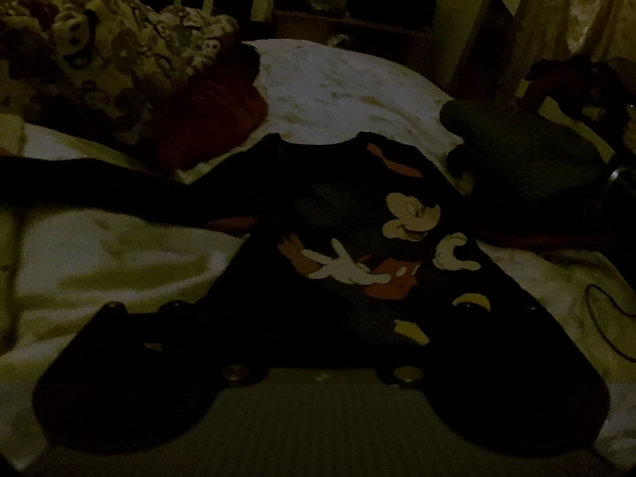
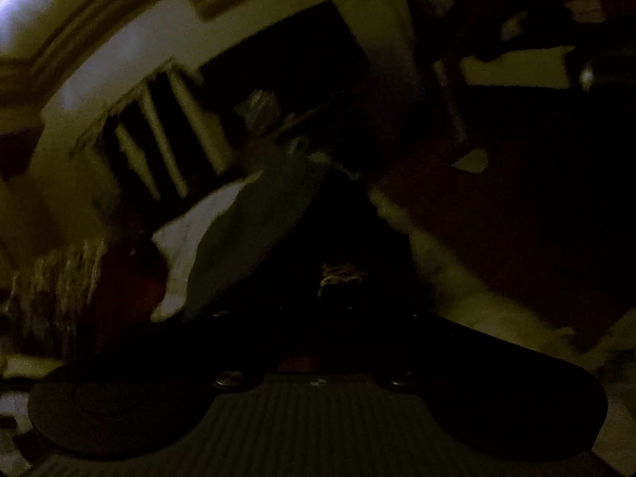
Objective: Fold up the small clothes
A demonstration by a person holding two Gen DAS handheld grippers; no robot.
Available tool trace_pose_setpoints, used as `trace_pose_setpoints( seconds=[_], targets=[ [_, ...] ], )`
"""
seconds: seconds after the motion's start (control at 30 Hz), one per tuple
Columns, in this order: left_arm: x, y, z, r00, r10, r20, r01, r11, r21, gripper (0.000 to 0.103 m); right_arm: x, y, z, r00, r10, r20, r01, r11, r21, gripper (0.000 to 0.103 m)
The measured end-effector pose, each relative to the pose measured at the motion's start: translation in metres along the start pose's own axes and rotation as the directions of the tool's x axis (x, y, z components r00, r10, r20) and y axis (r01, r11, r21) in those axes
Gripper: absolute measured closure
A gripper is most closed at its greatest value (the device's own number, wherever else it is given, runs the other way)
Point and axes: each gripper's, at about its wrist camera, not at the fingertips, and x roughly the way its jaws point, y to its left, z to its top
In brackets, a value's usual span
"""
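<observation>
Step in hand: judging by the layout, one sleeve is being folded in over the chest of the black cartoon-print top (image 1: 357, 238).
Doing it well: carry the sleeve low and level, lay its edge square across the print, smooth out slack before letting go.
Left hand-held gripper (image 1: 318, 310): jaws spread wide, nothing between them; the top lies flat on the bed (image 1: 338, 87) directly ahead and just below it.
Right hand-held gripper (image 2: 318, 310): pressed together; dark fabric hangs in front, but blur and gloom hide whether cloth is pinched.
Beyond the top: a patterned clothes heap (image 1: 119, 51), ahead and to the left.
</observation>
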Motion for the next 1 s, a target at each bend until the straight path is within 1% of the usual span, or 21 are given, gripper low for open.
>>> trace_pose_setpoints(
  seconds=[0.07, 0.13, 0.2, 0.3, 0.33, 0.37, 0.4, 0.43, 0.47, 0.53, 0.6, 0.63, 0.67, 0.7, 0.73, 0.83, 0.87, 0.9, 0.93, 0.97, 1.0],
  targets=[
    [0.01, -0.006, 0.002, 0.999, -0.039, -0.006, 0.039, 0.999, -0.014, 0.009, -0.011, -0.006, 0.004, 0.999, -0.033, 0.036, 0.032, 0.999, 0.017, 0.101],
    [0.024, -0.016, 0.005, 0.996, -0.084, -0.019, 0.084, 0.996, -0.013, 0.009, -0.015, -0.01, 0.006, 0.997, -0.061, 0.043, 0.06, 0.998, 0.012, 0.101],
    [0.035, -0.028, 0.005, 0.996, -0.086, -0.039, 0.087, 0.996, 0.009, 0.009, -0.01, -0.007, 0.001, 0.998, -0.045, 0.033, 0.044, 0.999, 0.017, 0.102],
    [0.038, -0.042, 0.002, 0.993, -0.111, -0.046, 0.114, 0.992, 0.047, 0.009, -0.002, 0.007, -0.006, 1.0, -0.016, -0.004, 0.016, 0.999, -0.031, 0.101],
    [0.037, -0.044, 0.0, 0.992, -0.117, -0.047, 0.12, 0.991, 0.055, 0.009, 0.0, 0.012, -0.007, 1.0, -0.015, -0.016, 0.014, 0.998, -0.062, 0.089],
    [0.036, -0.045, -0.001, 0.992, -0.117, -0.052, 0.12, 0.991, 0.064, 0.009, 0.0, 0.013, -0.006, 1.0, -0.024, -0.017, 0.022, 0.995, -0.093, 0.064],
    [0.036, -0.045, -0.003, 0.992, -0.108, -0.058, 0.112, 0.991, 0.071, 0.009, 0.002, 0.017, -0.005, 0.999, -0.052, -0.007, 0.051, 0.987, -0.151, 0.048],
    [0.036, -0.044, -0.004, 0.993, -0.095, -0.064, 0.099, 0.992, 0.076, 0.008, 0.003, 0.016, -0.003, 0.996, -0.085, -0.003, 0.083, 0.975, -0.204, 0.012],
    [0.036, -0.042, -0.005, 0.994, -0.083, -0.069, 0.088, 0.993, 0.074, 0.008, 0.007, 0.013, -0.001, 0.991, -0.133, -0.002, 0.128, 0.959, -0.255, 0.0],
    [0.038, -0.037, -0.007, 0.994, -0.066, -0.082, 0.07, 0.996, 0.056, 0.006, 0.019, -0.006, 0.006, 0.978, -0.207, -0.011, 0.196, 0.937, -0.288, 0.0],
    [0.039, -0.034, -0.007, 0.994, -0.062, -0.089, 0.065, 0.997, 0.03, 0.006, 0.038, -0.035, 0.012, 0.968, -0.239, -0.075, 0.21, 0.938, -0.277, 0.0],
    [0.039, -0.034, -0.008, 0.993, -0.064, -0.095, 0.066, 0.997, 0.025, 0.006, 0.053, -0.053, 0.015, 0.961, -0.24, -0.137, 0.2, 0.946, -0.254, 0.0],
    [0.04, -0.035, -0.008, 0.993, -0.061, -0.1, 0.064, 0.998, 0.027, 0.006, 0.065, -0.071, 0.016, 0.953, -0.243, -0.183, 0.2, 0.954, -0.224, 0.004],
    [0.04, -0.037, -0.009, 0.993, -0.053, -0.105, 0.057, 0.998, 0.036, 0.006, 0.073, -0.085, 0.015, 0.945, -0.25, -0.211, 0.211, 0.958, -0.193, 0.004],
    [0.041, -0.04, -0.009, 0.993, -0.046, -0.11, 0.051, 0.998, 0.046, 0.006, 0.082, -0.1, 0.014, 0.936, -0.255, -0.243, 0.224, 0.963, -0.149, 0.01],
    [0.043, -0.051, -0.008, 0.991, -0.042, -0.124, 0.052, 0.996, 0.078, 0.006, 0.091, -0.122, 0.008, 0.94, -0.196, -0.278, 0.187, 0.981, -0.056, 0.012],
    [0.045, -0.054, -0.008, 0.991, -0.043, -0.127, 0.055, 0.995, 0.085, 0.006, 0.091, -0.124, 0.006, 0.941, -0.189, -0.281, 0.183, 0.982, -0.048, 0.017],
    [0.046, -0.058, -0.007, 0.991, -0.047, -0.129, 0.059, 0.994, 0.092, 0.006, 0.09, -0.123, 0.004, 0.942, -0.193, -0.275, 0.184, 0.981, -0.06, 0.033],
    [0.048, -0.061, -0.006, 0.99, -0.052, -0.13, 0.065, 0.993, 0.099, 0.006, 0.086, -0.119, 0.003, 0.945, -0.196, -0.262, 0.178, 0.98, -0.092, 0.087],
    [0.049, -0.065, -0.005, 0.99, -0.056, -0.129, 0.07, 0.992, 0.105, 0.006, 0.082, -0.114, 0.003, 0.947, -0.194, -0.256, 0.167, 0.978, -0.121, 0.098],
    [0.049, -0.068, -0.005, 0.99, -0.062, -0.128, 0.077, 0.991, 0.112, 0.006, 0.079, -0.106, 0.005, 0.947, -0.198, -0.251, 0.167, 0.976, -0.141, 0.098]
  ],
)
